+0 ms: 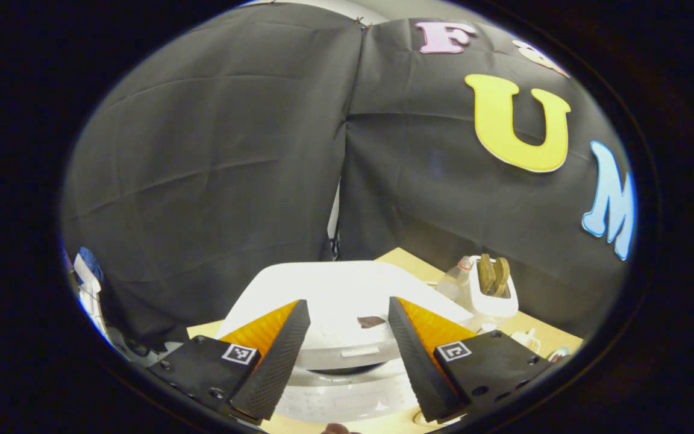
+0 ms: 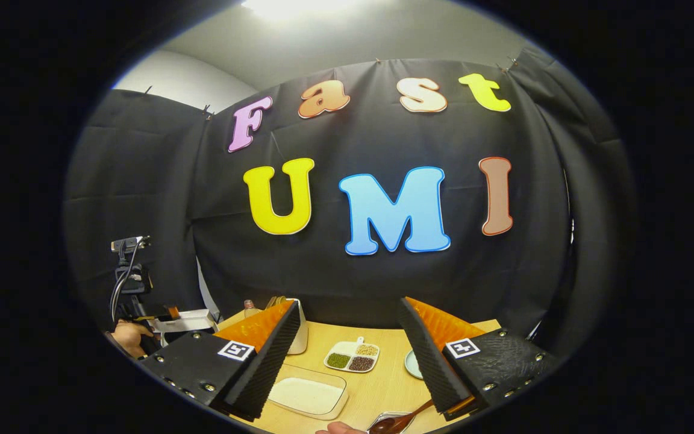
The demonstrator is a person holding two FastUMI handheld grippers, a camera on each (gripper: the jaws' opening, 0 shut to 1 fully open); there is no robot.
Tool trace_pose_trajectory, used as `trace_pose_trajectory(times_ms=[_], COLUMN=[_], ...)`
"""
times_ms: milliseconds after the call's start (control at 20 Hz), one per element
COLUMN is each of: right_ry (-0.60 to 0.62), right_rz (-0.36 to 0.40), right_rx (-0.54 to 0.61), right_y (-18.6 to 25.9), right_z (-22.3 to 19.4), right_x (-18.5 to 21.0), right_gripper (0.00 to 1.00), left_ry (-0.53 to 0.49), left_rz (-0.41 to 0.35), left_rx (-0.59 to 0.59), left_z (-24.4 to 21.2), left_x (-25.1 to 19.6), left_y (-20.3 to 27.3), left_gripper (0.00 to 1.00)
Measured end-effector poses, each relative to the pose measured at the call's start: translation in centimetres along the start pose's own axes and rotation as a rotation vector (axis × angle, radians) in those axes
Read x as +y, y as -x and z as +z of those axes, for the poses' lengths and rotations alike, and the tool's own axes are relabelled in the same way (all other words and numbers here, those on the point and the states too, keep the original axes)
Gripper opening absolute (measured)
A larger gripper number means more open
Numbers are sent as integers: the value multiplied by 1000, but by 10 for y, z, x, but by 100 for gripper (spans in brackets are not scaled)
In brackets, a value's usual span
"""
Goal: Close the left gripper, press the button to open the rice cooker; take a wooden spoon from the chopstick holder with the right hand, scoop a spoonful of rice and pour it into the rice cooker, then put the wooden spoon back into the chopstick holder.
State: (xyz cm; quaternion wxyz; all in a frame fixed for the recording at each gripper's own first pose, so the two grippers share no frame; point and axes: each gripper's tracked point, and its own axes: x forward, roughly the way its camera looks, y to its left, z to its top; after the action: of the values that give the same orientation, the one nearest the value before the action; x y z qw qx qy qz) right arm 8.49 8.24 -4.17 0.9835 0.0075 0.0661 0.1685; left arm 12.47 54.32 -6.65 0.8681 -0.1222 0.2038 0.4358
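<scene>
rice cooker shut, both grippers open, spoon not yet taken

we start with the biggest thing, the rice cooker (image 1: pixel 347 313). in the left gripper view it sits low and centre on the wooden table (image 1: pixel 540 331), lid down, with a small dark button (image 1: pixel 371 321) on the near front of the lid. the left gripper (image 1: pixel 347 337) hangs just in front of it, jaws spread wide either side of that button. we judge the fingers must first come together so that their joined tips give one firm point to push with. the lid looks like stiff plastic on a spring latch, so a short square press should do.

next, to the right and farther back, the white chopstick holder (image 1: pixel 491 295) stands upright with wooden spoon (image 1: pixel 493 274) handles poking out of its top. the spoon should be light, stiff and a little smooth; we would take it high on the handle, clear of the rim.

in the right gripper view, the right gripper (image 2: pixel 347 361) is also open and empty, above the table. a clear tray of rice (image 2: pixel 308 395) lies near, a small divided dish of beans (image 2: pixel 353 357) beyond it, and a dark spoon (image 2: pixel 395 422) lies at the near edge. loose grains spill easily, so the scoop should stay level.
</scene>
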Motion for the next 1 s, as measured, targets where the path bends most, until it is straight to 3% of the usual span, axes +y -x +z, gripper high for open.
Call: trace_pose_trajectory(times_ms=[500,700,750,1000], right_ry=[7,1,1,-11], right_rz=[-39,-48,-49,-62], right_rx=[18,29,28,35], right_y=[9,11,11,14], right_z=[-4,-8,-7,-14], right_x=[-6,-8,-9,-14], right_gripper=[100,100,100,100], left_ry=[-53,-50,-49,-72], left_rz=[-3,17,21,28], left_rx=[12,51,54,72], left_z=[-4,-11,-8,-12], left_x=[-1,2,2,3], left_y=[-4,-3,-3,-4], left_gripper=[99,99,95,96])
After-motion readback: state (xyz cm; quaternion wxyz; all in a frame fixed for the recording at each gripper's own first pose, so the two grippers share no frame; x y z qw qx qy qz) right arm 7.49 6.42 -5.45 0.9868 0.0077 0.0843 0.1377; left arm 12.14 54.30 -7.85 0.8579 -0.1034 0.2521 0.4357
